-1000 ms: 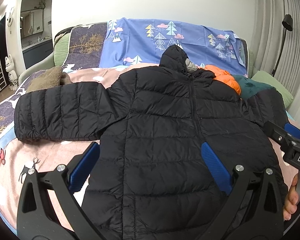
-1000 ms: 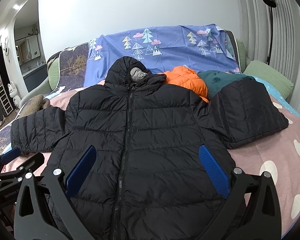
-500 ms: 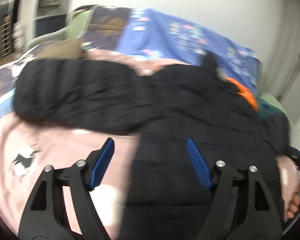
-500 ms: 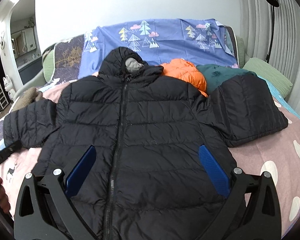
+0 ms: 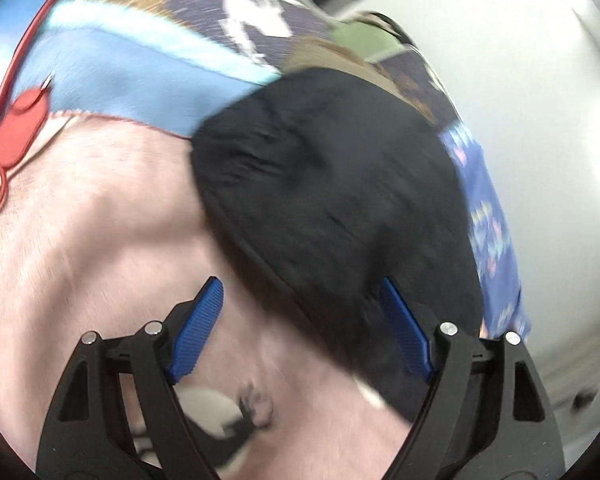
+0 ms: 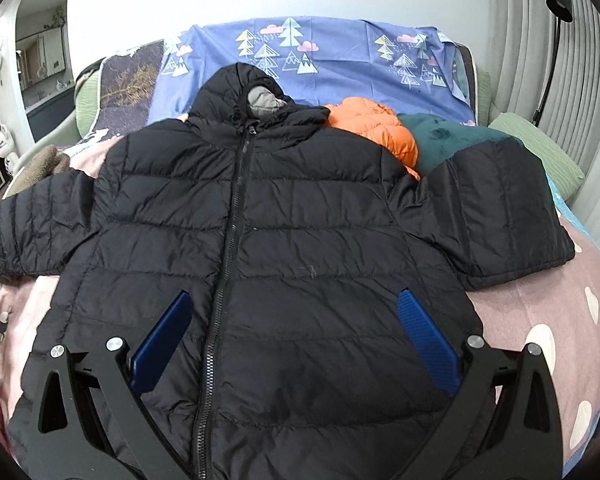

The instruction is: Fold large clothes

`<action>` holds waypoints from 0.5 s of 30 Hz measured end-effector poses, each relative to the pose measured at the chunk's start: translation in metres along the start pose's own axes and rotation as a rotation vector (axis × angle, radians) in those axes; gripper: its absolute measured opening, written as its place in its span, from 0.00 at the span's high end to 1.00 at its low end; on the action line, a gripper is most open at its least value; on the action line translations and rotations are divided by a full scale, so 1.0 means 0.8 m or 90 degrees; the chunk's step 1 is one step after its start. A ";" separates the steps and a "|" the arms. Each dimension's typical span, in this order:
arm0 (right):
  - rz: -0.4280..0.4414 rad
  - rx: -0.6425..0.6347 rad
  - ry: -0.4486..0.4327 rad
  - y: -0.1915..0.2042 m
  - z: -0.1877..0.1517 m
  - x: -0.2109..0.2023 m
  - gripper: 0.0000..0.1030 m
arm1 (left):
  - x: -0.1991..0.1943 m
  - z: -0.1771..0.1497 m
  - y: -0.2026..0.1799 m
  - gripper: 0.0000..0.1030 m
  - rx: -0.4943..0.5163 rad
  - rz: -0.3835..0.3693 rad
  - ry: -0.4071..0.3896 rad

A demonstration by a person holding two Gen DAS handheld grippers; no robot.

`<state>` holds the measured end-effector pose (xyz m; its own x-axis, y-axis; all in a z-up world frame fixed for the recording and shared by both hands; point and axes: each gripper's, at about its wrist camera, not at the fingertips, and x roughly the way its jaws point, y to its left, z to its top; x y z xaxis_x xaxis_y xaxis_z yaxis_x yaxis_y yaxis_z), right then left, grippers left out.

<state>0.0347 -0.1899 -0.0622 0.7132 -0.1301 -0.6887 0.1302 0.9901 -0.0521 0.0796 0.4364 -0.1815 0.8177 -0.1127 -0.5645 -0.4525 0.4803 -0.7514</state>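
A black hooded puffer jacket [image 6: 300, 220] lies front up and zipped on the bed, both sleeves spread out. My right gripper [image 6: 296, 340] hovers open over its lower front, astride the zipper, with nothing pinched. The left wrist view is blurred and rolled. It shows the end of the jacket's left sleeve [image 5: 320, 200] on the pink bedcover [image 5: 80, 260]. My left gripper [image 5: 300, 320] is at the sleeve's cuff edge, its jaws opening. The cuff's edge runs between the blue pads [image 5: 198, 328], which do not clamp it.
An orange puffer garment [image 6: 376, 128] and a dark green one [image 6: 440, 136] lie beyond the jacket's right sleeve [image 6: 500, 208]. A blue tree-print sheet [image 6: 320, 52] covers the bed's head. A red strap-like object [image 5: 16, 120] lies at the bed's left edge.
The left gripper swung left and down from over the jacket's body to the left sleeve's end, rolling as it went, with its jaws narrower than before. The right gripper sank slightly toward the jacket.
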 end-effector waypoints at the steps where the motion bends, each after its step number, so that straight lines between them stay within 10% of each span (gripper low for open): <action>1: -0.003 0.001 0.002 -0.001 0.000 0.002 0.01 | 0.004 0.006 0.006 0.22 -0.021 -0.007 -0.003; 10: -0.022 0.008 0.027 -0.010 -0.009 0.016 0.01 | -0.010 0.033 -0.024 0.89 0.022 -0.003 -0.042; 15: -0.009 0.011 0.024 -0.015 -0.010 0.015 0.01 | -0.069 0.013 -0.117 0.96 0.175 0.010 -0.123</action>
<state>0.0358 -0.2029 -0.0756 0.6844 -0.1422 -0.7151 0.1531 0.9870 -0.0498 0.0806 0.4067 -0.0761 0.8759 0.0502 -0.4800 -0.3734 0.7007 -0.6080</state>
